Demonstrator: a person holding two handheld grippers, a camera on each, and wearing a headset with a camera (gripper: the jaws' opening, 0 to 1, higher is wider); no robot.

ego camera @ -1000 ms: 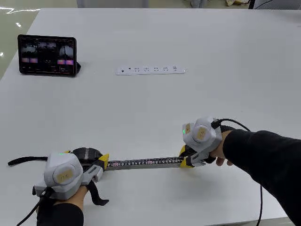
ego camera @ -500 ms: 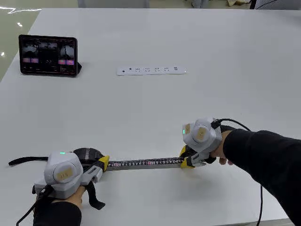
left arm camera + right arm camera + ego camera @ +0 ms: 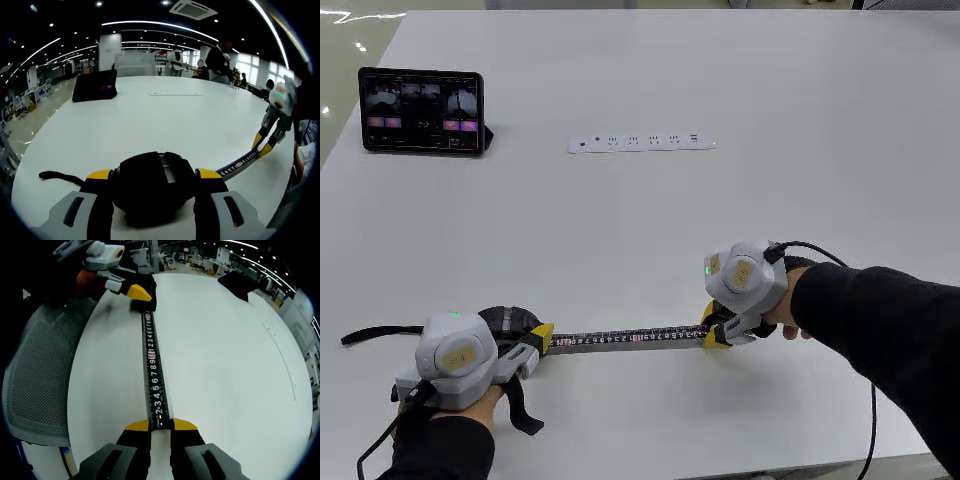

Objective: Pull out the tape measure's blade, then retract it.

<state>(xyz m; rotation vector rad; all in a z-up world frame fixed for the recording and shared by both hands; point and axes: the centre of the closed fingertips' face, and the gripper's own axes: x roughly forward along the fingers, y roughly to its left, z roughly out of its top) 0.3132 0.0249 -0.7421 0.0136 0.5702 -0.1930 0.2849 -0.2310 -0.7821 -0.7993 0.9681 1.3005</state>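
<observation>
To the right of the tape measure's case (image 3: 508, 322), which the left gripper (image 3: 532, 340) clamps between its jaws, the blade (image 3: 625, 341) runs straight to the right gripper (image 3: 713, 337), whose jaws pinch its tip; retracting likely means guiding that tip back along this line toward the case

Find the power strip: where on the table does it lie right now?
In the head view the power strip lies flat on the far half of the table, right of the tablet.

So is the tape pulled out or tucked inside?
Pulled out. The blade lies stretched over the table, numbers showing, from the black case in the left gripper to the right gripper pinching its tip.
</observation>
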